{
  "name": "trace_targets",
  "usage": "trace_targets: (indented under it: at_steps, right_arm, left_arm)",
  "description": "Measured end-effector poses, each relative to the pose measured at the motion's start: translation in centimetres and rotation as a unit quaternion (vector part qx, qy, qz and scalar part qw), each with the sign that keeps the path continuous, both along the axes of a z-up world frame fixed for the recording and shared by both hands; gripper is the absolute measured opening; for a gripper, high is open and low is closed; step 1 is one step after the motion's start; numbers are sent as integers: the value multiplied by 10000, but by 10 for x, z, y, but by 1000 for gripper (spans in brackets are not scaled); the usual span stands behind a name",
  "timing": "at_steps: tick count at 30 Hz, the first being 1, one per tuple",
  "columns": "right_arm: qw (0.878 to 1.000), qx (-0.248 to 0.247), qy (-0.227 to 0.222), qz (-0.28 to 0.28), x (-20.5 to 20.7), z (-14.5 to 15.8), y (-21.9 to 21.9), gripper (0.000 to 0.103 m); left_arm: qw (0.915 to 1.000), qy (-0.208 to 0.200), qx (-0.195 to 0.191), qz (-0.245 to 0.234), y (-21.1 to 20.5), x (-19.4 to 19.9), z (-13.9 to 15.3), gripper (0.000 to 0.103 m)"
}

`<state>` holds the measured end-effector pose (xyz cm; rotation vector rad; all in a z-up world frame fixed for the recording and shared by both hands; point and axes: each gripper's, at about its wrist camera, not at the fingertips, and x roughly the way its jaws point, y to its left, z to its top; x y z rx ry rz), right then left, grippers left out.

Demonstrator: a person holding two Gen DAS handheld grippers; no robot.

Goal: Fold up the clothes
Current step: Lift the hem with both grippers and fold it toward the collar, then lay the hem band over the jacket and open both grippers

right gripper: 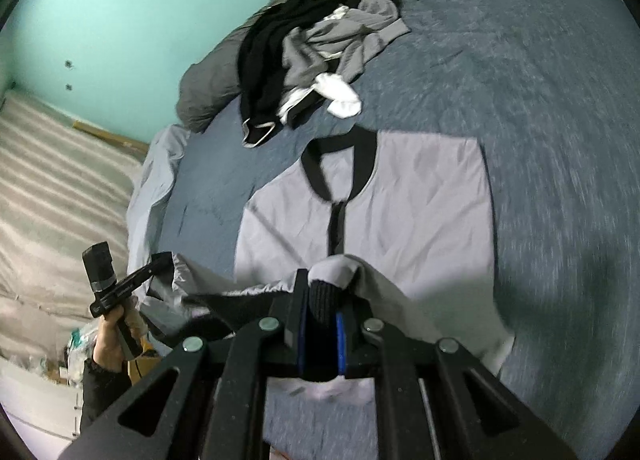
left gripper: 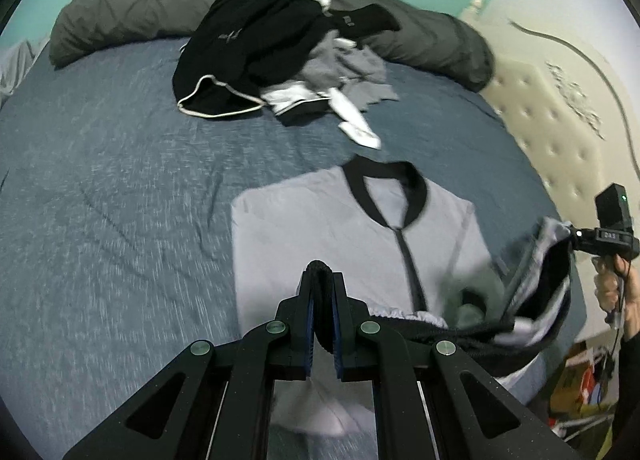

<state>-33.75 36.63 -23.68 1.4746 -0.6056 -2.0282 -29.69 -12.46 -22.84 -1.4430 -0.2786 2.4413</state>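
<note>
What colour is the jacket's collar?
Black, on a light grey jacket; the collar shows best in the right wrist view.

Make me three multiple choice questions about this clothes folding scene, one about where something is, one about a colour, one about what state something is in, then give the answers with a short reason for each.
1. Where does the pile of unfolded clothes lie relative to the grey jacket?
A. Beyond its collar, toward the dark grey duvet
B. On the floor
C. Under the jacket

2. What colour is the jacket's collar?
A. White
B. Black
C. Red

3. What state is the left gripper in?
A. Wide open, holding nothing
B. Shut on the jacket's black hem
C. Lying on the bed

Answers:
1. A: the pile sits on the bed past the collar, against the rolled duvet.
2. B: a black band rings the neckline and meets the black zip strip.
3. B: ribbed black fabric is pinched between the fingers; the right gripper grips the hem likewise.
</note>
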Motion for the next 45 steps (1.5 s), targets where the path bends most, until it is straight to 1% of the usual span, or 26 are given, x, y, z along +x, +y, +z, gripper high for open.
trace_targets:
  at_steps: [4, 9, 13, 16, 17, 18, 19, 20, 21, 22, 23, 24, 26, 28, 29, 33, 35, 40, 42, 45]
  right_arm:
    - [9996, 156, -122, -192, -49, -23, -3, 10]
    - [9983, 347, -275, -369, -102, -65, -7, 10]
    - [9969, 397, -442, -520, -133, -97, -6, 10]
    - [9961, 413, -495, -602, -147, -108, -4, 10]
    - [9959, 402, -499, -639, -152, -111, -3, 11]
    - [9953, 386, -532, -714, -157, -116, 0, 14]
    - [9945, 377, -580, -784, -160, -119, 2, 14]
    - [9934, 370, -668, -859, -164, -125, 4, 14]
    - [9925, 371, -736, -901, -167, -129, 5, 15]
    - [9922, 388, -757, -912, -169, -133, 5, 16]
    - [9924, 408, -739, -900, -169, -135, 5, 17]
    - [9927, 390, -715, -894, -169, -135, 5, 21]
    - [9931, 206, -687, -930, -169, -134, 7, 29]
    - [9932, 25, -646, -972, -168, -130, 9, 43]
    - [9932, 15, -592, -999, -168, -126, 8, 45]
    - [9942, 262, -407, -965, -167, -113, 2, 45]
    - [9939, 274, -292, -1029, -167, -107, 1, 45]
    - [9931, 182, -286, -1125, -169, -105, 3, 46]
    - [9921, 114, -339, -1201, -169, -107, 6, 48]
    - [9904, 249, -300, -1325, -168, -107, 8, 50]
  left_arm:
    - [9994, -272, 44, 224, -14, -50, -36, 7]
    - [9973, -573, 44, 462, -23, -100, -80, 8]
    - [9968, -632, -10, 489, -20, -127, -99, 8]
    - [9966, -585, 12, 582, -20, -137, -103, 8]
    - [9963, -577, 16, 639, -21, -139, -106, 10]
    - [9960, -568, 19, 696, -21, -142, -108, 12]
    - [9956, -560, 22, 753, -22, -145, -110, 13]
    - [9952, -551, 25, 810, -23, -147, -113, 16]
    - [9948, -543, 28, 867, -24, -150, -115, 27]
    - [9944, -516, 60, 917, -25, -151, -116, 30]
    - [9943, -469, 132, 952, -28, -149, -115, 32]
    - [9942, -418, 184, 976, -30, -148, -113, 32]
    - [9942, -329, 208, 1003, -34, -144, -110, 32]
    - [9946, -304, 181, 975, -36, -141, -107, 32]
    - [9948, -292, 168, 962, -37, -140, -106, 32]
    - [9956, -281, 25, 891, -36, -136, -103, 32]
    - [9958, -282, -5, 874, -35, -134, -102, 32]
    - [9963, -284, -62, 806, -34, -130, -103, 32]
    - [9964, -290, -82, 789, -34, -128, -104, 32]
    - [9962, -302, -95, 812, -35, -128, -106, 32]
